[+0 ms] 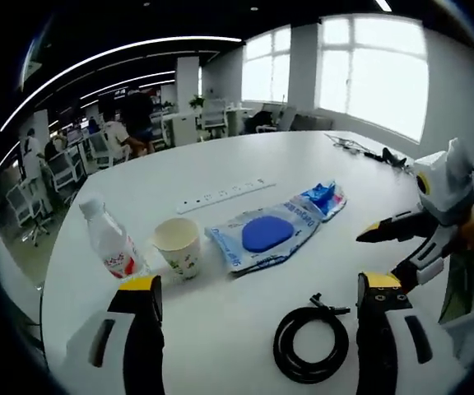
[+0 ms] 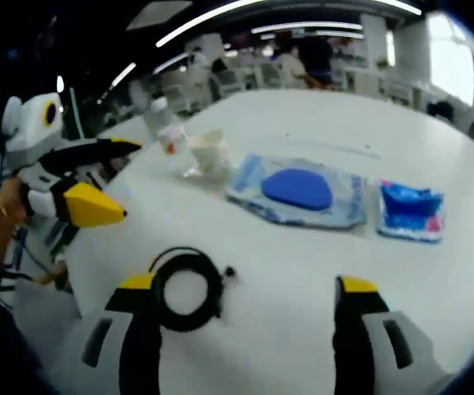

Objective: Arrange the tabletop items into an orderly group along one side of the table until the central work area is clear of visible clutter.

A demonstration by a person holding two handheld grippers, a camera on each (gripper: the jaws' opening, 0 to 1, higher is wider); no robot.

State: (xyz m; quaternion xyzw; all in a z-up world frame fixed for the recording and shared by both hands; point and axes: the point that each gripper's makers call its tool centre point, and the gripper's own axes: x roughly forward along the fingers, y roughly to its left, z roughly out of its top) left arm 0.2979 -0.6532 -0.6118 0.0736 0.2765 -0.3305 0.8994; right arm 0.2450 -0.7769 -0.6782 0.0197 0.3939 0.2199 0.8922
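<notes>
Both grippers gape over the white table (image 1: 319,164), holding nothing. Near us the coiled black cable (image 1: 309,341); farther, the water bottle (image 1: 110,243), paper cup (image 1: 179,245), blue-pad packet (image 1: 263,234). From the left gripper view alone we note the white power strip (image 1: 225,195).

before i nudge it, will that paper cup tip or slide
The paper cup stands upright and looks light, so a high push would probably tip it. A low push near its base should slide it on the smooth table. The plastic bottle stands close beside it, so pushing that way may knock the bottle over.
</notes>
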